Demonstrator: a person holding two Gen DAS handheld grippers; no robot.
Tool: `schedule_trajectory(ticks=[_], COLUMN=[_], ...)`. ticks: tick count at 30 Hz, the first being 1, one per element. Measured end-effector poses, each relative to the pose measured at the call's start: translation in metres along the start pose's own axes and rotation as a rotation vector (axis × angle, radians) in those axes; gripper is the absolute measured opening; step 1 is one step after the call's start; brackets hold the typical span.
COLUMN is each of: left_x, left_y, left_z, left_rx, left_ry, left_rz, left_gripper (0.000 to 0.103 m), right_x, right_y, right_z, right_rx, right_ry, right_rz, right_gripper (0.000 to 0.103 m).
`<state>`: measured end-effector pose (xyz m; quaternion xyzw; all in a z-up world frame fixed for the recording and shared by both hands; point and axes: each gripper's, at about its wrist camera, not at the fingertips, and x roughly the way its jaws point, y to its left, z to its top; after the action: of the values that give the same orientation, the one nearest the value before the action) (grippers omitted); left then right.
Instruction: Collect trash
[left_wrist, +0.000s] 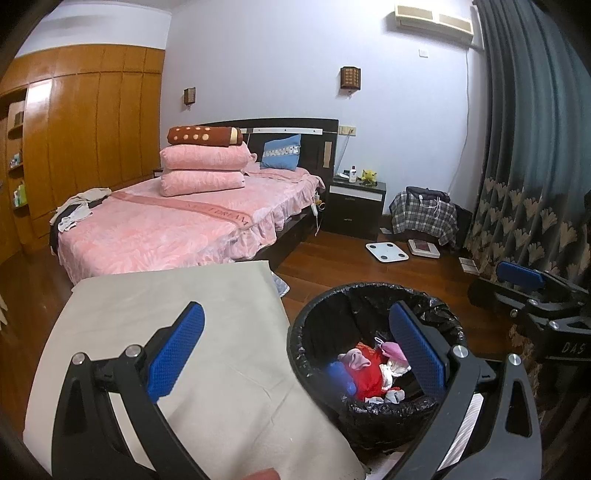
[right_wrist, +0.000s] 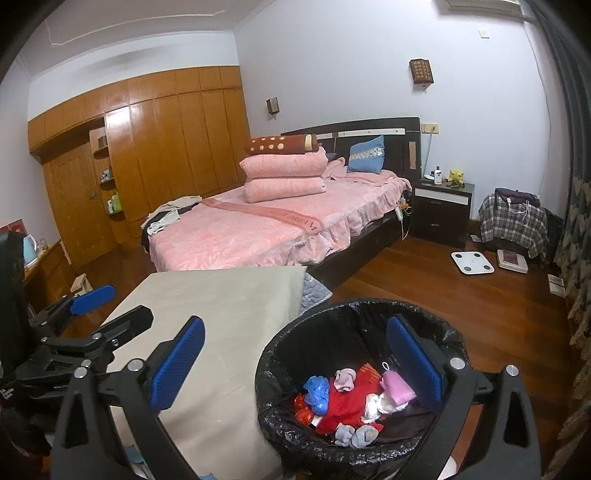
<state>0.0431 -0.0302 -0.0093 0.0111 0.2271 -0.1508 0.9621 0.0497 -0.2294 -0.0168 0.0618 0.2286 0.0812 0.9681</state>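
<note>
A round black bin (right_wrist: 354, 439) lined with a crinkled, glossy black plastic bag (right_wrist: 439, 332) stands on the polished wood floor (right_wrist: 424, 280), just right of a flat table covered in smooth beige cloth (right_wrist: 221, 314). Inside the bin lies the collected trash (right_wrist: 347, 402): soft crumpled pieces in red, blue, pink, white and grey, resting at the bottom.

The left gripper (left_wrist: 295, 350) has its fingers spread wide apart, holding nothing; one textured blue pad (left_wrist: 177, 354) hangs over the cloth, the other over the bin's opening. The right gripper (right_wrist: 295, 360) is likewise wide apart and empty, with one ribbed blue pad (right_wrist: 177, 363) above the cloth and the other above the bin's far right rim.

Farther off stands a bed (right_wrist: 266, 229) under a pink quilted cover, with folded pink bedding stacked on it.
</note>
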Motion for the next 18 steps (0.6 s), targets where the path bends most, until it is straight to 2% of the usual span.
schedule_trajectory(ticks=[18], left_x=[-0.011], left_y=[0.005], left_z=[0.001], left_rx=[-0.009], left_ry=[-0.026], left_rz=[0.009], left_gripper=[0.097], right_x=[-0.004], right_y=[0.008], right_z=[0.001], right_rx=[-0.015], right_ry=[-0.006], right_rz=[0.001], right_gripper=[0.097])
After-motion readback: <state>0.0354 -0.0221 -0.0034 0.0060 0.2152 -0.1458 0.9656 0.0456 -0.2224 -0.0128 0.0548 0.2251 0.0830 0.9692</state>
